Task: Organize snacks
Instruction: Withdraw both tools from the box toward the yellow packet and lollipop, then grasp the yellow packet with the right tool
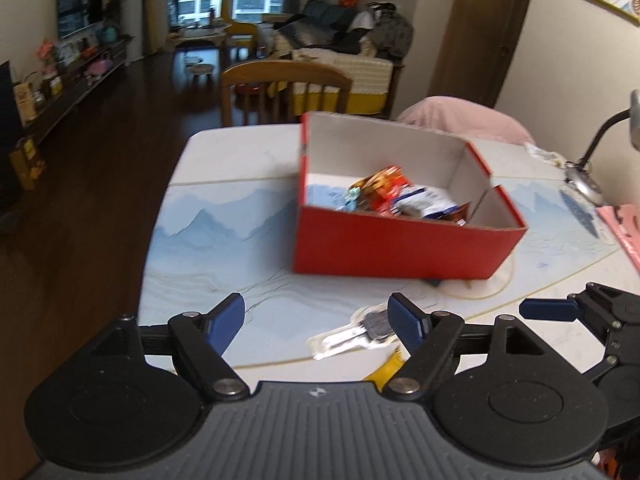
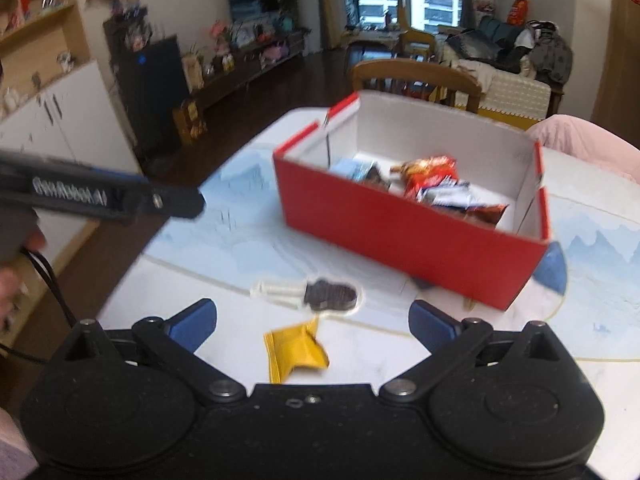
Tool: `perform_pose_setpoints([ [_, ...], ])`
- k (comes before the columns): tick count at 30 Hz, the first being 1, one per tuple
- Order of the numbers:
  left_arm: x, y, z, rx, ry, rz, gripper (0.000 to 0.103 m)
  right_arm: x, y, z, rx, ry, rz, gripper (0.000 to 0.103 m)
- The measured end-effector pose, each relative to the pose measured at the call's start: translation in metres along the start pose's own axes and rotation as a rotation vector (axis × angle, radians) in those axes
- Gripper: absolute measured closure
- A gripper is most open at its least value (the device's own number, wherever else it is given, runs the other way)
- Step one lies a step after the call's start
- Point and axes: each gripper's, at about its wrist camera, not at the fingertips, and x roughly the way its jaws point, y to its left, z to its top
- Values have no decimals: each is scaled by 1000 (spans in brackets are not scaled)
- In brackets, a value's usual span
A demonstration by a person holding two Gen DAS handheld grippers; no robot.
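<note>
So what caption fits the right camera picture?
Open right gripper hovering over a yellow snack packet, red box of snacks beyond.

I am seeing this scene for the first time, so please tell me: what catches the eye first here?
The open red cardboard box in the middle of the pale table with a blue mountain print stands out, with bright snack packets inside. In front of it lie a yellow wrapped snack and a clear packet with a dark cookie, both outside the box and near the open right tongs.
</note>
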Motion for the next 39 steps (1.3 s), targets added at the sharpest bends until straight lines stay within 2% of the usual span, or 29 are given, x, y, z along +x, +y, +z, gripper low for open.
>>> perform_pose_setpoints([
  [7, 1, 16, -15, -60, 38, 15, 25, 36, 10, -14, -40, 84, 24, 1],
  [15, 3, 27, -29, -101, 72, 36, 25, 72, 12, -17, -68, 176, 38, 11],
  [21, 7, 30, -32, -115, 94, 61, 25, 82, 13, -21, -100, 202, 8, 17],
  [23, 9, 31, -32, -114, 96, 71, 25, 82, 12, -22, -101, 205, 9, 22],
  [30, 20, 23, -25, -55, 105, 83, 25, 73, 9, -26, -126, 187, 3, 30],
  [32, 24, 21, -21, -34, 111, 85, 25, 70, 9, -26, -133, 180, 9, 37],
  [36, 35, 16, -12, 13, 138, 51, 25, 64, 8, -27, -144, 168, 14, 50],
  [39, 43, 5, -9, 100, 154, 16, 25, 58, 5, -29, -146, 151, -2, 53],
])
